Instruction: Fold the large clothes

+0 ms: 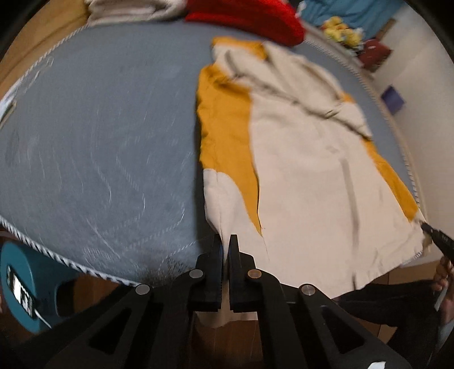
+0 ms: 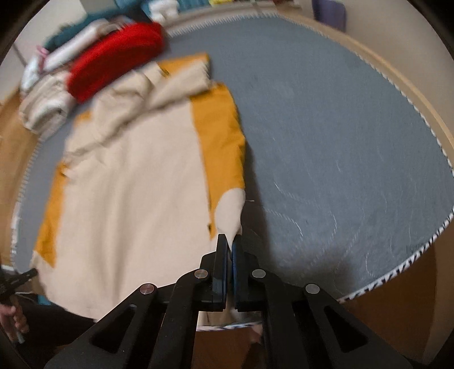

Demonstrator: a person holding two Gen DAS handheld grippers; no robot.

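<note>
The cream and mustard garment [image 1: 306,176] is spread on the grey mattress [image 1: 99,127]; its near hem corners are clamped in the jaws of the left gripper [image 1: 226,241] and the right gripper [image 2: 230,241].

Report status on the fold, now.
Left tongs and right tongs shut on cream-and-mustard garment hem corners. Garment flat on grey mattress. Red pile beyond collar.

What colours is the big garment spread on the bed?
Cream with mustard-yellow side panels; the garment shows best in the left wrist view.
</note>
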